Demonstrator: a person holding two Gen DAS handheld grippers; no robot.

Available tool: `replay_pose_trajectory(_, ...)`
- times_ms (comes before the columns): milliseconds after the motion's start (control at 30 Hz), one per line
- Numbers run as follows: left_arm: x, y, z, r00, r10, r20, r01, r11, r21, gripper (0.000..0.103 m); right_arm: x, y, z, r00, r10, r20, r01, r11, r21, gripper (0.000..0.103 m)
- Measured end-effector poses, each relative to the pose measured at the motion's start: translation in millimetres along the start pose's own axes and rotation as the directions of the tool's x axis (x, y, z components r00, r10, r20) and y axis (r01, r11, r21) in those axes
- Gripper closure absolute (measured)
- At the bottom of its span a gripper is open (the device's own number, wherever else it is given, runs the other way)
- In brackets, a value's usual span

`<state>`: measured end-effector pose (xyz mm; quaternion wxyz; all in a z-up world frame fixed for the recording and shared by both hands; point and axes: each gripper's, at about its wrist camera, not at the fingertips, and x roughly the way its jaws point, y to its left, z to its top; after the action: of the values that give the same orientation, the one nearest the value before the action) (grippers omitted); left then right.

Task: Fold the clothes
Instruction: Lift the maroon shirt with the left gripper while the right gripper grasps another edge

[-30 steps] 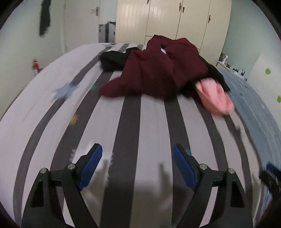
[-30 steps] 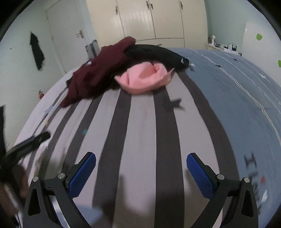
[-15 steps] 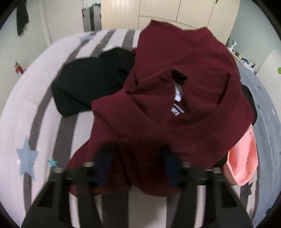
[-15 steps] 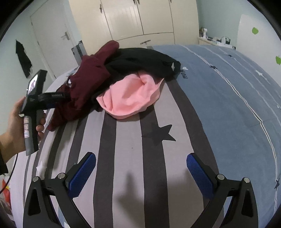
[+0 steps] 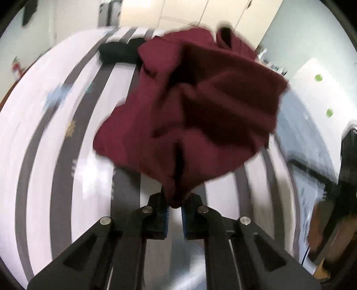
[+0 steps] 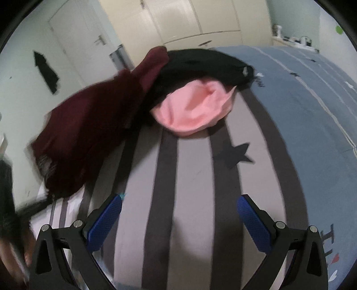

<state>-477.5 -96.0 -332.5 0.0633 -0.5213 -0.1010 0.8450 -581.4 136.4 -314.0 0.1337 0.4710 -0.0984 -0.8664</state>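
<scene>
Left tool (image 5: 175,208): blue pads closing on a bunched fold of the maroon garment (image 5: 196,107), cloth pinched between them; the rest of the garment spreads up the frame toward 12 o'clock, partly lifted off the striped bed (image 5: 55,156), view blurred. Black garment (image 5: 120,52): on the bed at 11 o'clock of the maroon one, touching it. Right tool (image 6: 179,215): pads wide apart, nothing between them, over grey and dark stripes. From the right wrist view: maroon garment (image 6: 89,133) at 10 o'clock, hanging stretched; pink garment (image 6: 191,109) at 12 o'clock, lying on the bed against a black garment (image 6: 200,64) behind it; dark star print (image 6: 234,154) at 1 o'clock; cream wardrobe doors (image 6: 189,20) beyond the bed
</scene>
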Motion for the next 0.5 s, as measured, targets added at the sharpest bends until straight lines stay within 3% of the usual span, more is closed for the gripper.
replay_pose_trajectory(133, 4.8, -9.0, -62.4, 0.997, 0.048, -0.066, -0.049, 0.999, -0.004, 0.097, 6.0, 12.1, -14.4, 0.998, 0.038, -0.043, -0.039, 0.999, -0.011, 0.001)
replay_pose_trajectory(233, -7.5, -3.4, -85.4, 0.997, -0.002, -0.072, -0.001, 0.999, -0.033, 0.097, 12.8, 23.4, -17.9, 0.997, 0.055, -0.059, -0.056, 0.998, -0.021, 0.001)
replay_pose_trajectory(400, -37.5, 34.0, -90.3, 1.000, 0.015, -0.022, -0.017, 0.995, -0.102, 0.096, 33.7, 43.7, -1.3, 0.996, 0.059, -0.066, -0.062, 0.997, -0.053, 0.001)
replay_pose_trajectory(500, -41.1, 82.4, -73.3, 0.998, 0.067, 0.013, -0.062, 0.970, -0.234, 0.095, 54.9, 48.6, 14.2, 0.996, 0.034, -0.080, -0.038, 0.998, -0.041, 0.001)
